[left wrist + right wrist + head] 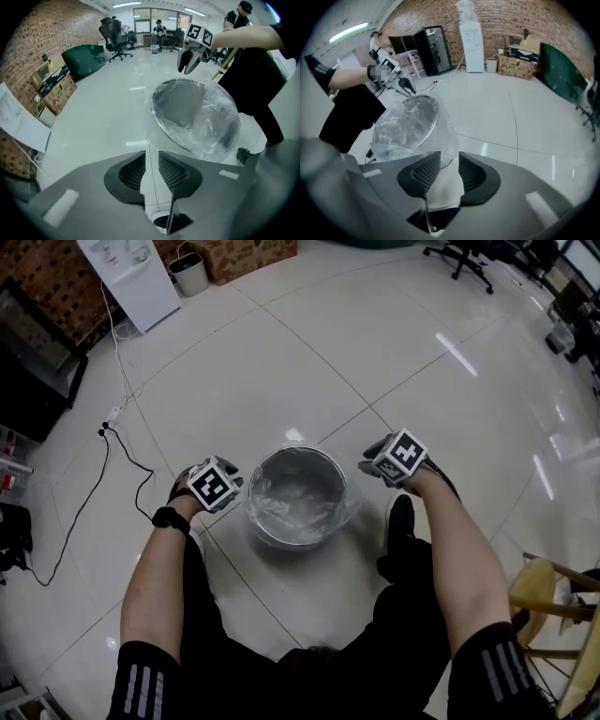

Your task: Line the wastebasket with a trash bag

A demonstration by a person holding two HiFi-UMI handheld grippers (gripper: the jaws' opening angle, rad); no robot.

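The wastebasket (255, 517) stood upright on the tiled floor (375, 352), right in front of the person's feet. The clear trash bag (300, 498) was already inside it, its crinkled film lining the wall and its hem turned out over the rim all the way round, with a loose skirt hanging down the outside. To my eye that fold was what kept the bag from slipping in, so the lining looked as good as done.

The left gripper (151, 168) hung just beside the wastebasket on one side and a little above its rim, pointing steeply down. Its fingers (131, 173) were parted with only bare floor between them, gripping nothing.

The right gripper (449, 173) hung opposite, across the wastebasket from the left one, also just above the rim. Its fingers (423, 173) were likewise apart. The hanging skirt of film sat right in front of that gap, and I could not tell whether any of it lay between them, but they were not pressing on it.

Flanking the wastebasket made sense: from there each hand could tug its own side of the hem evenly. With both pairs of fingers slack and clear of the rim, I judged the bag was being left to sit.
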